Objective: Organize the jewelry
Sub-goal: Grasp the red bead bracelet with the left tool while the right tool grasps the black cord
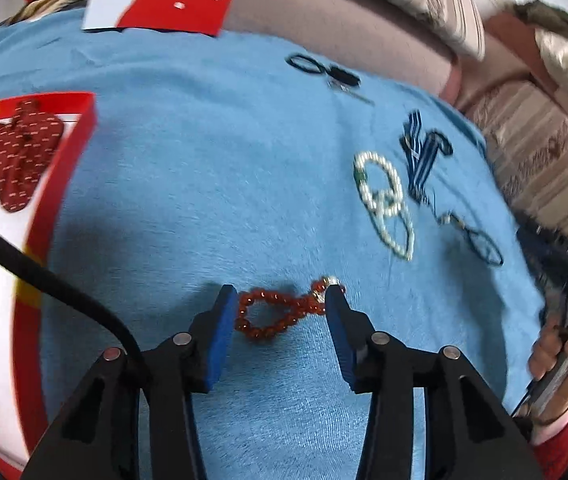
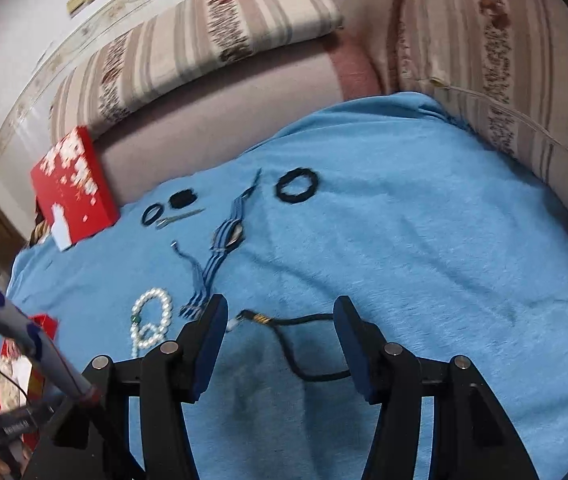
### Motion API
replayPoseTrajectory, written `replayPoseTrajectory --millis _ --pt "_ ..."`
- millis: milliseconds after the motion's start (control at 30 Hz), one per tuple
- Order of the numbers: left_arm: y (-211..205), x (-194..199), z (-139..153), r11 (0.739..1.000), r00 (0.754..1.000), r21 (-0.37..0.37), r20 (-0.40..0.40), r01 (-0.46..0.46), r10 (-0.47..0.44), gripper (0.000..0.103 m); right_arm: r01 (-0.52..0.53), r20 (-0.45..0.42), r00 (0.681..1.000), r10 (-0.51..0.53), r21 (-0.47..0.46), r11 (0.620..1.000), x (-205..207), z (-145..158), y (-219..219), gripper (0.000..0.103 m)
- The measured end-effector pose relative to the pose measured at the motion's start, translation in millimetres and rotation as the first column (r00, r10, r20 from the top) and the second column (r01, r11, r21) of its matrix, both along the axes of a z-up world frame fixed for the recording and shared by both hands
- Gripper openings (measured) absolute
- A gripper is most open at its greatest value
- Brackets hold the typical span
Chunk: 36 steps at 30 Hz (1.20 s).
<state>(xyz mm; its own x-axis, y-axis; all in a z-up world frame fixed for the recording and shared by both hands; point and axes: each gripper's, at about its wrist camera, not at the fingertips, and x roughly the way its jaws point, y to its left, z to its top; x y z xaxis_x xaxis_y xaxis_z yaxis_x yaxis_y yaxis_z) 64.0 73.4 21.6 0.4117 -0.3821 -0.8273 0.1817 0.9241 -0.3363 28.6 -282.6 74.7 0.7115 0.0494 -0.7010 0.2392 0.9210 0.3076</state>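
Blue blanket (image 1: 204,184), red bead bracelet (image 1: 280,312) between open left tool (image 1: 281,300) fingers

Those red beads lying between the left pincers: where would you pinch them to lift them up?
Probably across the narrow waist of the red bead bracelet, where its strands cross near the silver clasp. It lies flat on the blue cloth, so come straight down from above. The open left gripper already straddles it; the wide loop would likely slip.
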Motion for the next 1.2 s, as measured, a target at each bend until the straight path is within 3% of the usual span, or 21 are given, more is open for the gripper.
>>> replayPoseTrajectory --millis 133,167,200,267,433,667,800,1000,1100,1133,1167,1200 --pt "-13.3 -2.5 -2.6 0.998 0.998 0.022 0.002 0.064 -0.064 0.043 0.038 -0.009 0.999 -0.038 0.048 0.998 -0.1 -3.1 -15.6 0.060" --pt "-15.4 -2.9 -2.5 0.997 0.997 0.021 -0.003 0.078 -0.078 0.034 0.036 -0.014 0.999 -0.035 0.057 0.998 0.6 -4.7 -16.4 0.060" --pt "-17.6 -3.4 -2.7 0.996 0.996 0.022 -0.013 0.091 -0.090 0.005 0.029 -0.020 0.999 -0.028 0.060 0.998 1.7 -6.3 -15.1 0.060" --pt "-18.2 -5.5 -3.4 0.994 0.994 0.002 -0.033 0.106 -0.106 0.000 0.001 -0.030 1.000 0.000 0.055 0.998 5.5 -8.4 -8.5 0.060" --pt "-11.3 -13.6 9.7 0.996 0.996 -0.004 0.018 0.088 -0.088 0.000 -0.153 -0.091 0.984 0.153 0.000 0.988 27.3 -21.8 27.8 0.062" --pt "-8.7 -12.2 10.5 0.996 0.996 -0.030 0.033 0.090 -0.089 0.002 -0.283 -0.166 0.953 0.253 -0.190 0.940 49.1 -36.9 61.9 0.065" --pt "-19.7 -9.7 8.3 0.992 0.992 -0.033 0.042 0.120 -0.118 0.029 -0.319 -0.238 0.934 0.267 -0.216 0.923 58.5 -53.3 59.0 0.065" --pt "-48.9 -8.9 0.7 0.976 0.976 -0.035 0.035 0.217 -0.216 0.034 -0.341 -0.255 0.926 0.277 -0.253 0.905 61.0 -58.8 60.5 0.064" --pt "-65.5 -15.5 -1.7 0.965 0.964 0.018 0.048 0.262 -0.263 0.034 -0.341 -0.267 0.927 0.264 -0.300 0.891 61.7 -58.4 66.2 0.042" --pt "-70.9 -17.8 -1.9 0.961 0.960 0.041 0.044 0.275 -0.276 0.033 -0.339 -0.266 0.927 0.264 -0.297 0.892 62.0 -57.4 66.4 0.030" --pt "-74.3 -20.4 -1.3 0.959 0.959 0.069 0.046 0.276 -0.279 0.016 -0.336 -0.265 0.928 0.261 -0.294 0.895 62.0 -56.6 66.0 0.017" --pt "-76.8 -21.0 -3.6 0.955 0.957 0.080 0.024 0.286 -0.289 0.002 -0.328 -0.263 0.931 0.255 -0.289 0.900 61.9 -55.3 64.9 0.013"
